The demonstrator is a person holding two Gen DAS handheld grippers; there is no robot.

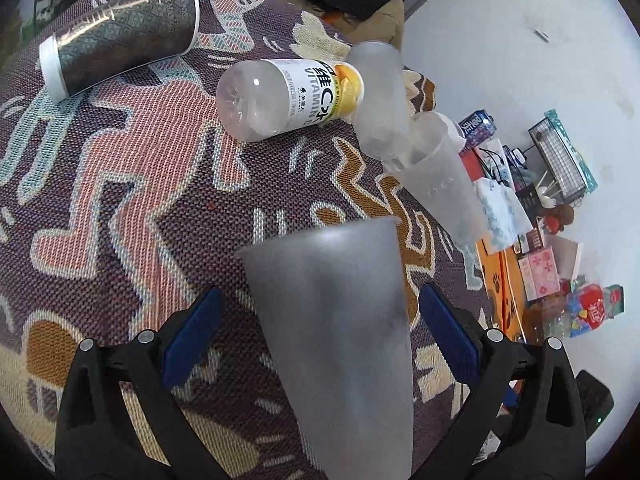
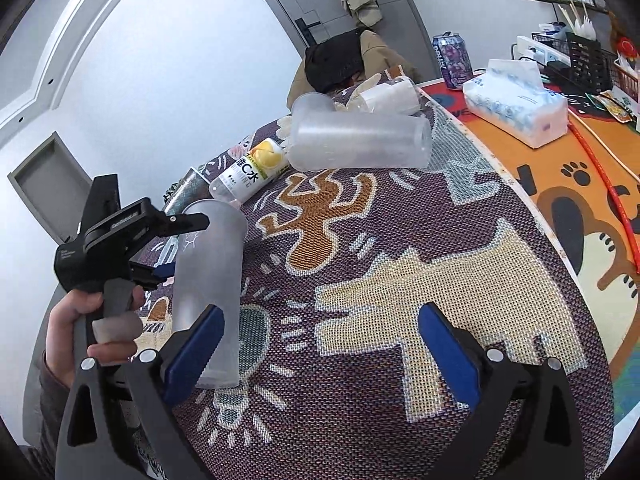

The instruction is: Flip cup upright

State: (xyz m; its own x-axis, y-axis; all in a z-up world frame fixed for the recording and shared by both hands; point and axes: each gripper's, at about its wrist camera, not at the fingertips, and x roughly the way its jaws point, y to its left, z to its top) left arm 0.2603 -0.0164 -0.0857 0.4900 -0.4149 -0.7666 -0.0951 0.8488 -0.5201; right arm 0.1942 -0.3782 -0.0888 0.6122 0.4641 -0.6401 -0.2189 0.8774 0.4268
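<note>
Lying beside frosted cups (image 1: pixel 400 120), bottle (image 1: pixel 288 96) reads "VITAMIN C".

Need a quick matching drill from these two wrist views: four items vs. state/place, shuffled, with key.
Items:
1. frosted cup
2. vitamin C bottle
3. dark patterned cup
4. tissue pack

States:
A. lying on its side, white rim
B. on the orange mat
C. standing between the open left gripper fingers
D. lying on its side, yellow on label

Pairs: 1-C, 2-D, 3-A, 4-B
</note>
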